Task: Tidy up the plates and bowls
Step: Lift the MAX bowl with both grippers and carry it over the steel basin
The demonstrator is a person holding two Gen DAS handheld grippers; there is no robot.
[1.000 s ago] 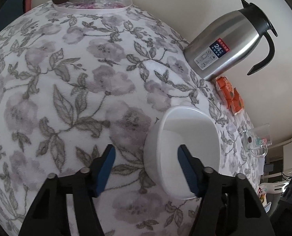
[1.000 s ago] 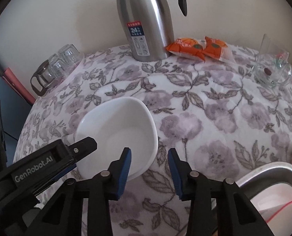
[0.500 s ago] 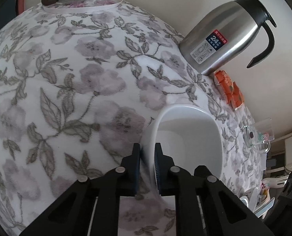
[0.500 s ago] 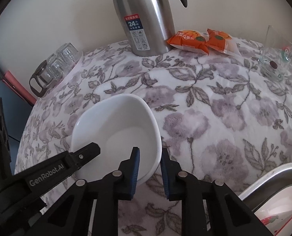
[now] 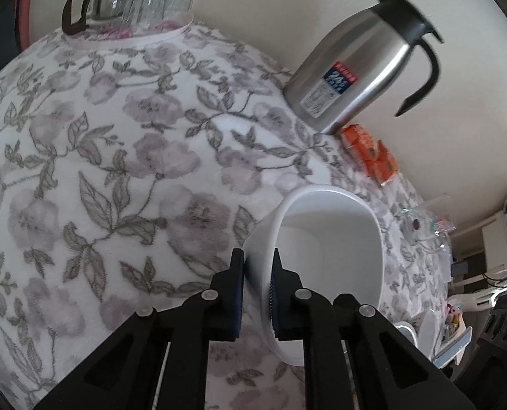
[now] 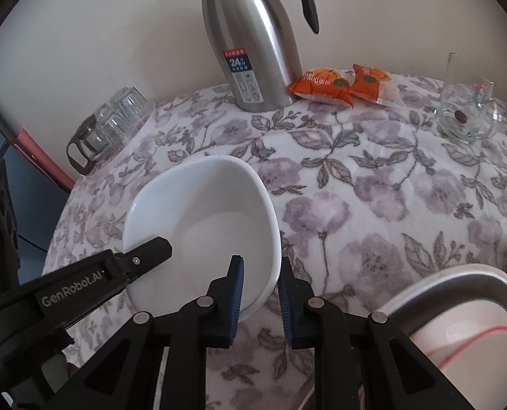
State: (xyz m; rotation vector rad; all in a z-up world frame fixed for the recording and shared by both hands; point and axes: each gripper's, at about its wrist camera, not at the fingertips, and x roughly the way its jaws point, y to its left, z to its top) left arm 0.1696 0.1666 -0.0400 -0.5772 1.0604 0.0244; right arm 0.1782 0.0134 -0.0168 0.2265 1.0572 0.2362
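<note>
A white bowl [image 5: 328,239] [image 6: 212,225] hangs between both grippers over the flowered tablecloth [image 6: 373,205]. In the left wrist view my left gripper [image 5: 257,256] is shut on the bowl's near left wall, one blue pad inside and one outside. My right gripper [image 6: 261,263] is shut on the opposite rim in the same way. The right wrist view also shows the left gripper [image 6: 144,256] reaching over the bowl's left edge. The bowl looks slightly tilted and a little off the cloth. It is empty.
A steel thermos jug [image 6: 257,51] stands at the back by the wall, with orange snack packets [image 6: 339,85] beside it. Upturned glasses and a glass pot [image 6: 110,133] sit at the back left, a glass mug [image 6: 465,116] at the right. A metal basin [image 6: 458,290] lies near right.
Both grippers went from open around the bowl's rim to shut on it. The bowl has since risen a little with them.
</note>
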